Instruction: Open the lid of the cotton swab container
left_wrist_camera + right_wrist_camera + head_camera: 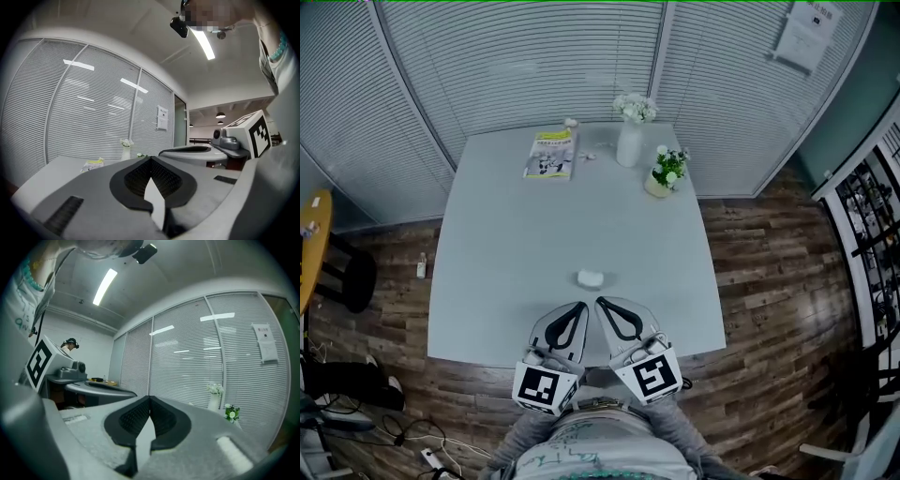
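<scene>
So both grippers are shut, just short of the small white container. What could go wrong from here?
The left gripper and right gripper have their tips nearly touching, so they may knock each other when opening. The cotton swab container is small and sits loose on the table; a shut jaw arriving could push it away instead of gripping.

The grey-and-white left gripper (579, 307) and matching right gripper (602, 305) are held side by side, pointing forward and about level, tips angled toward each other; both pairs of fingers (136, 177) are pressed together, empty.
</scene>
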`<state>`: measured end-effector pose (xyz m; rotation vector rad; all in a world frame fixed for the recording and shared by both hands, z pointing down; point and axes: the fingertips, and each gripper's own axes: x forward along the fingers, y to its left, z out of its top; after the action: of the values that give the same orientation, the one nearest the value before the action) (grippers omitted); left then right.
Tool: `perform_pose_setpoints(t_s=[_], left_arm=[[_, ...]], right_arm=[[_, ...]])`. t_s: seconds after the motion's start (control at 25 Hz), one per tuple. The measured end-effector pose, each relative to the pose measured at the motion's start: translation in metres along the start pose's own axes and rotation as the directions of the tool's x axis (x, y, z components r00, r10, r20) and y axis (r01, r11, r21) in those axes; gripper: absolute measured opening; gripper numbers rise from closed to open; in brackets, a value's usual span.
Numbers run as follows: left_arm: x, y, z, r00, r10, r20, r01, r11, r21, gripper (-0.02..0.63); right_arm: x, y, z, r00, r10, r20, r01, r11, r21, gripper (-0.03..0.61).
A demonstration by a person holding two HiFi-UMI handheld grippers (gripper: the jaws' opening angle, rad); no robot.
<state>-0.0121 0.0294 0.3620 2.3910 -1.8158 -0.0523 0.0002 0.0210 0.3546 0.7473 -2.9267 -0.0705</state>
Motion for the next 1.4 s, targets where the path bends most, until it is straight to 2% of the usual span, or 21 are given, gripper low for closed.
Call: perform_pose_setpoints(t_s=[0.28,0.56,1.08,1.4], left_arm=[[0.013,0.017,0.006,1.000,-0.018,0.009,0.018,1.000,-0.011,-0.002],[0.021,0.036,0.014,0.995,-0.102,-0.009,0.102,0.995,0.009,-0.002],[0.017,0.083,0.000,0.969,-0.247,-0.022,0.247,0.969,0.015,-0.002],[0.023,0.080,-0.012,0.944,-0.325,-0.057,0.327,0.945,0.012,-0.002]], right_arm=[[0.015,-0.008,-0.003,1.000,-0.014,-0.006,0.014,1.000,0.004,0.002],[0.033,-0.010,0.003,0.997,-0.081,-0.014,0.081,0.997,0.008,0.002],[0.075,0.002,-0.008,0.976,-0.212,-0.052,0.212,0.977,0.000,0.002],[0.071,-0.002,-0.020,0.957,-0.281,-0.079,0.282,0.960,0.001,0.002]])
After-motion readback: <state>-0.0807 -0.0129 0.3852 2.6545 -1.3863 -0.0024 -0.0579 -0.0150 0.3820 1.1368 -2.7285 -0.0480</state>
